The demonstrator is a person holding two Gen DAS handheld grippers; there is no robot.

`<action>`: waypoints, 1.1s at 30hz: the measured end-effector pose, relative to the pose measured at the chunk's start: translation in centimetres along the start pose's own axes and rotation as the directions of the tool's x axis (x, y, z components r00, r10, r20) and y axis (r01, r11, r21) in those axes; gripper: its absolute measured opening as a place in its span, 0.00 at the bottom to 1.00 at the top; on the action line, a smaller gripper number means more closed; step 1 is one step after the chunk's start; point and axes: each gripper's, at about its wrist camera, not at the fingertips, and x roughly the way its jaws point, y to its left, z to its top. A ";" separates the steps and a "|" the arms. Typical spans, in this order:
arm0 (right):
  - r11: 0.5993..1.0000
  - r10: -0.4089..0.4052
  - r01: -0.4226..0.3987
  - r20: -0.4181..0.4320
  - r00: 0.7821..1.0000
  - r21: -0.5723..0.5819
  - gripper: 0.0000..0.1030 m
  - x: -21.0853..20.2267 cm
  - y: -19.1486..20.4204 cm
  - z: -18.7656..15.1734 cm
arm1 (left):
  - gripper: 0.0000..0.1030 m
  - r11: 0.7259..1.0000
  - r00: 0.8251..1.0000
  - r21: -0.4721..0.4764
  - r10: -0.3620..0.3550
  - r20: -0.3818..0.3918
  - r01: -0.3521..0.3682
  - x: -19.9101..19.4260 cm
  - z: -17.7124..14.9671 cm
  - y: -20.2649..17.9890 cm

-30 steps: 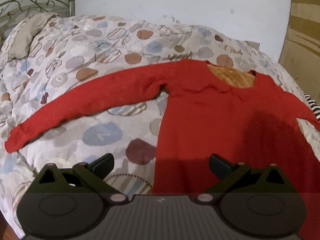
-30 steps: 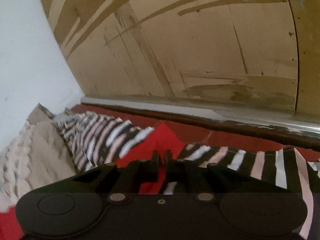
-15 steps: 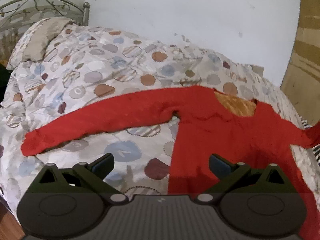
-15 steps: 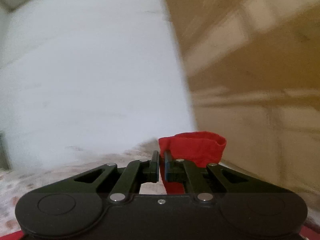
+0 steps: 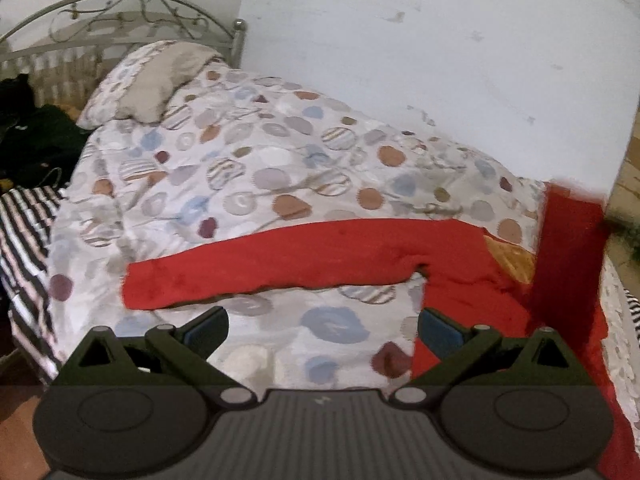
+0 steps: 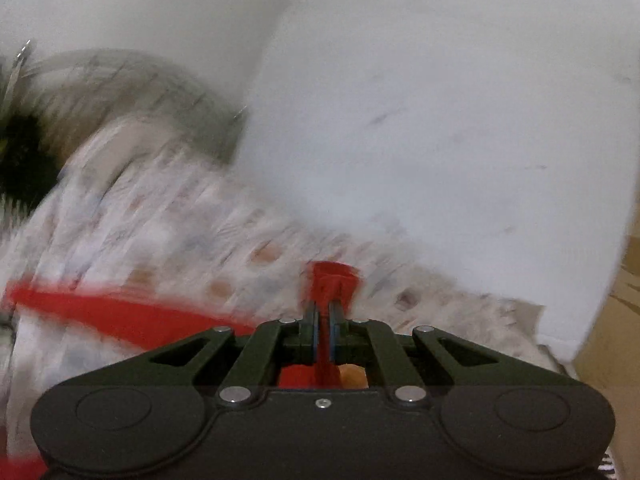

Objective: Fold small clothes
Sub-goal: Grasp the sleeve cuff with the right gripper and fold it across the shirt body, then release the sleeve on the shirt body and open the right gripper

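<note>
A red long-sleeved top (image 5: 460, 280) lies on the spotted bedspread (image 5: 280, 168), its left sleeve (image 5: 260, 268) stretched out flat to the left. Its right sleeve (image 5: 568, 248) is lifted upright at the right edge of the left wrist view. My right gripper (image 6: 325, 312) is shut on that sleeve's cuff (image 6: 332, 280) and holds it above the bed; this view is blurred. My left gripper (image 5: 322, 330) is open and empty, low over the bedspread near the top's left side.
A pillow (image 5: 160, 80) and metal headboard (image 5: 120, 12) are at the back left. A striped cloth (image 5: 24, 240) hangs at the bed's left edge, dark items (image 5: 32, 140) behind it. A white wall (image 5: 440, 60) runs behind the bed; wooden panelling (image 5: 628, 184) is at right.
My right gripper lifted the right sleeve off the bed and swung it left over the top. My left gripper drew back and turned left; it stayed open.
</note>
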 end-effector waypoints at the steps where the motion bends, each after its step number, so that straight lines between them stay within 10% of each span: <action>1: 0.999 0.030 -0.032 -0.034 0.999 -0.038 0.04 0.4 1.7 -0.8 | 1.00 1.000 1.000 -0.005 0.009 -0.001 -0.009 -0.1 -0.1 0.4; 8: 0.949 0.180 -0.225 -0.207 0.962 -0.222 0.06 0.3 10.9 -6.2 | 1.00 0.999 0.999 0.005 0.042 -0.023 -0.042 -0.1 -1.0 0.9; 14: 0.956 0.231 -0.264 -0.229 0.946 -0.126 0.47 -1.5 9.7 -7.9 | 1.00 1.000 1.000 0.021 -0.003 -0.030 0.004 0.8 -1.2 -0.4; 19: 0.976 0.210 -0.217 -0.240 0.948 -0.002 0.82 -2.8 5.4 -9.0 | 1.00 0.996 0.996 0.036 -0.076 -0.056 0.078 3.1 -1.1 -2.6; 24: 0.994 0.050 -0.021 -0.267 0.962 0.110 0.92 -3.0 -0.7 -11.1 | 1.00 0.985 0.982 0.033 -0.165 -0.094 0.169 6.6 -1.5 -5.7; 27: 0.982 -0.100 0.145 -0.317 0.943 0.121 0.88 -2.3 -4.6 -12.7 | 1.00 0.985 0.980 0.067 -0.150 -0.130 0.159 8.9 -2.2 -7.6; 33: 0.939 -0.232 0.314 -0.412 0.881 0.141 0.48 0.9 -11.0 -16.1 | 1.00 0.995 0.960 0.096 0.010 -0.281 0.017 12.3 -4.2 -8.2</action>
